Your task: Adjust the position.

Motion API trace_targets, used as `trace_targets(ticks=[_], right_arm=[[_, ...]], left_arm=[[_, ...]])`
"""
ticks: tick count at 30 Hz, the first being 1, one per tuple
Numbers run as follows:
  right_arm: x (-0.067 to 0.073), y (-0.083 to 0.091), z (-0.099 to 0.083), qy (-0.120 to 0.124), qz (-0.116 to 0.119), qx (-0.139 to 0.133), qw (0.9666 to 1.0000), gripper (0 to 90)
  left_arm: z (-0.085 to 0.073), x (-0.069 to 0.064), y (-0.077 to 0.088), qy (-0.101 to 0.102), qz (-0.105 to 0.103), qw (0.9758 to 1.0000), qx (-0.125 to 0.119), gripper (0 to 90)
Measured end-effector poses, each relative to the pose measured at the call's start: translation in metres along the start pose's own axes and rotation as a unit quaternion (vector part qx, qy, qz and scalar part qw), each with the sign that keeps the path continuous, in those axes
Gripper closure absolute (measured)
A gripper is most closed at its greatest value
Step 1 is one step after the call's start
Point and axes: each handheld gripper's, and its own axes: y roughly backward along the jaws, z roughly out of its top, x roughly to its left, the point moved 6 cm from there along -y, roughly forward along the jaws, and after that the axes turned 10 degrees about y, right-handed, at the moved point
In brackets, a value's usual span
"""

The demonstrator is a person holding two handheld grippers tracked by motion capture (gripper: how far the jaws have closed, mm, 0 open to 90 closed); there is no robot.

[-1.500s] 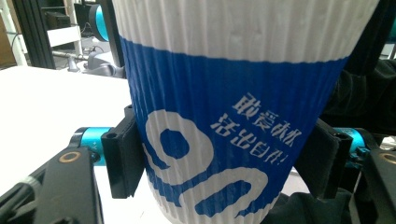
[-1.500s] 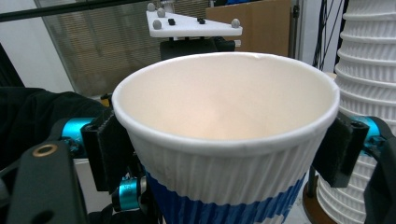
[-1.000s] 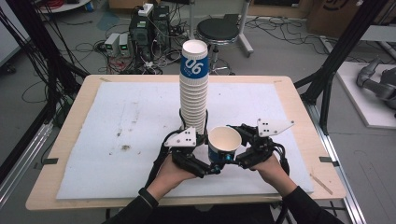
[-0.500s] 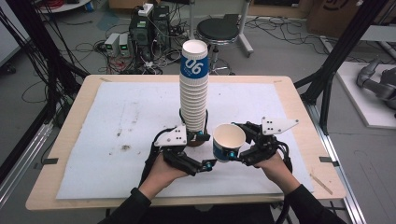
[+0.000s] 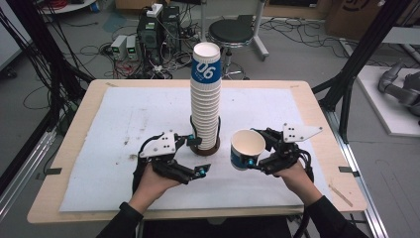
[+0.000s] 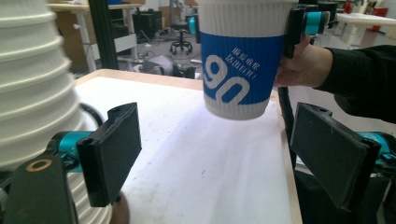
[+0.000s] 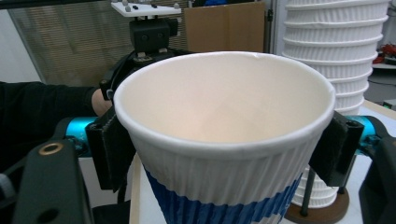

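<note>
Cup (image 5: pixel 246 148), upright with its mouth up, is clamped by its ribbed wall in the right gripper (image 5: pixel 257 148) at three o'clock of the cup stack (image 5: pixel 205 99), while the left gripper (image 5: pixel 198 156), open and empty, is nearer the stack's base.

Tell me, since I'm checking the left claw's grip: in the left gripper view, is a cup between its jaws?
No, the left claw stands open over bare table, and the cup hangs beyond it in the right claw.
</note>
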Motion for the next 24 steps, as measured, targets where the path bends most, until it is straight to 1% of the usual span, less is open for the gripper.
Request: trace_targets(ticks=[1, 7, 10, 12, 15, 16, 20, 22, 24], right_arm=[[-0.001, 0.001, 0.000, 0.002, -0.001, -0.001, 1.0000, 21.3], [-0.002, 0.004, 0.000, 0.001, -0.007, 0.001, 1.0000, 21.3], [-0.003, 0.005, -0.001, 0.004, -0.009, 0.001, 1.0000, 21.3], [-0.003, 0.006, -0.001, 0.002, -0.009, 0.002, 1.0000, 21.3], [-0.005, 0.007, -0.001, 0.005, -0.014, 0.001, 0.9999, 21.3], [-0.005, 0.007, -0.001, 0.003, -0.014, 0.002, 0.9999, 21.3], [-0.006, 0.007, -0.002, 0.002, -0.015, 0.004, 0.9999, 21.3], [-0.006, 0.008, -0.002, 0.002, -0.015, 0.004, 0.9999, 21.3], [-0.006, 0.009, -0.002, 0.005, -0.017, 0.004, 0.9998, 21.3]], left_arm=[[0.000, 0.001, 0.004, 0.001, 0.006, 1.0000, -0.003, 16.2], [0.001, 0.004, 0.021, 0.000, 0.022, 0.9997, -0.014, 16.2], [0.001, 0.005, 0.029, -0.011, 0.034, 0.9993, -0.013, 16.3], [0.003, 0.006, 0.034, -0.019, 0.042, 0.9988, -0.018, 16.3], [0.004, 0.007, 0.042, -0.022, 0.051, 0.9982, -0.023, 16.3], [0.003, 0.008, 0.043, -0.023, 0.052, 0.9981, -0.024, 16.2], [0.001, 0.013, 0.047, -0.015, 0.062, 0.9976, -0.028, 16.2], [0.000, 0.014, 0.047, -0.015, 0.064, 0.9974, -0.028, 16.2], [0.000, 0.014, 0.047, -0.015, 0.062, 0.9976, -0.029, 16.2]])
